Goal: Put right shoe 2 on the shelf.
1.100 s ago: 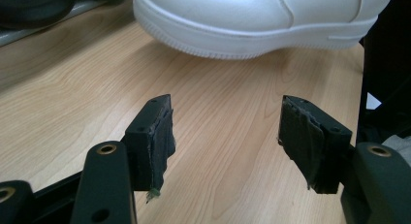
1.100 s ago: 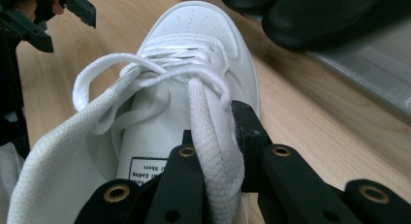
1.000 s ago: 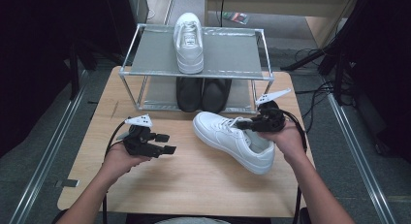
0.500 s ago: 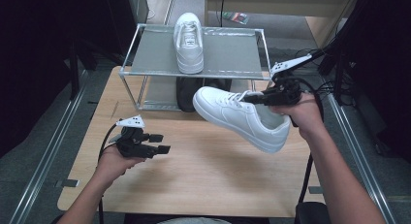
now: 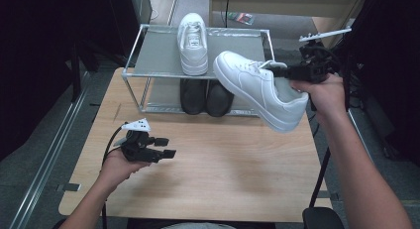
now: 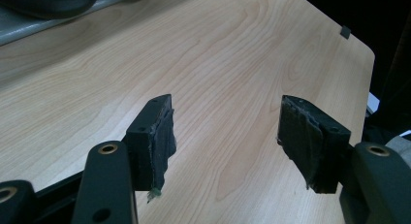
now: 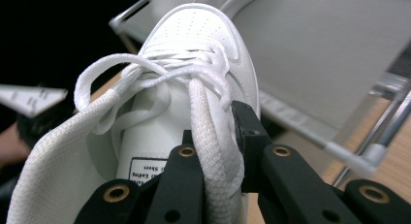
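Here, in the high view, the right hand-held gripper [image 5: 281,70] holds a white sneaker [image 5: 257,87] in the air above the far right part of the wooden counter [image 5: 223,159], just in front of a metal shoe rack [image 5: 148,60] that stands along the counter's far edge. The sneaker's toe points toward the rack's top shelf and its heel hangs lower, toward the counter's right edge. A second white sneaker [image 5: 193,43] lies on the top shelf, and a pair of black shoes [image 5: 205,96] sits on the lower level. The left hand-held gripper [image 5: 166,147] rests low over the counter near its front left corner, well apart from the sneaker.

The right gripper view adds the grip itself: the jaws are clenched on the side wall of the white sneaker [image 7: 184,88] by the collar, with one jaw inside the shoe, one outside and a flat lace lying across them. A small printed label shows inside on the tongue, but its writing is too small to read. The grey shelf of the rack [image 7: 329,54] lies beyond the toe.

The left gripper view shows its jaws released, standing wide with bare wood grain of the counter [image 6: 218,64] between them.
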